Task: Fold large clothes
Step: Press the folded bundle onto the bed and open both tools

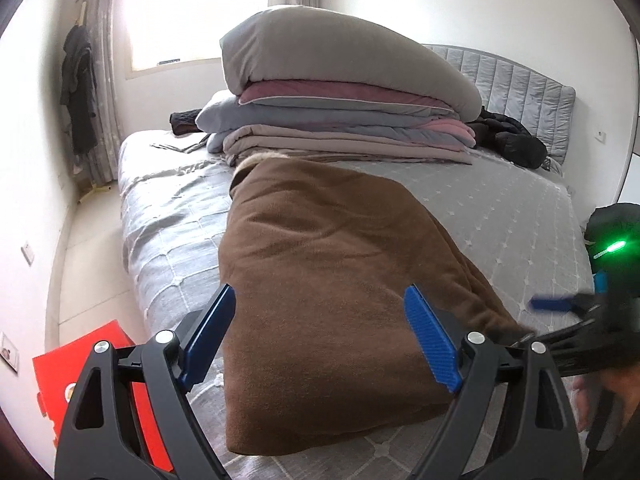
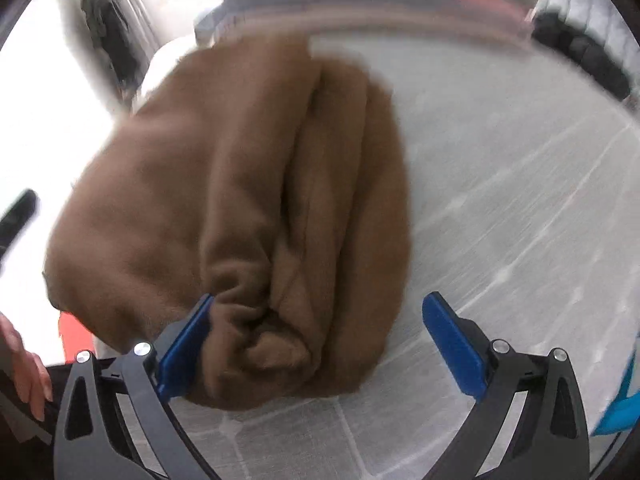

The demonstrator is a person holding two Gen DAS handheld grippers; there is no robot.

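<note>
- A brown garment (image 1: 332, 280) is seen lying on the grey bed cover (image 1: 500, 216), already folded lengthwise into a long narrow bundle, with a pale collar at its far end.
- Its right edge is shown in several stacked layers (image 2: 328, 184), bunched at the near end.
- The left gripper (image 1: 320, 340) is held wide open above the near end, gripping nothing.
- The right gripper (image 2: 320, 344) is also spread wide; one pad appears to touch the bunched cloth, though blur leaves this uncertain.
- The side folds are judged done; a crosswise fold and tidying of the near end seem left.
- A stack of folded bedding (image 1: 344, 120) stands behind.
</note>
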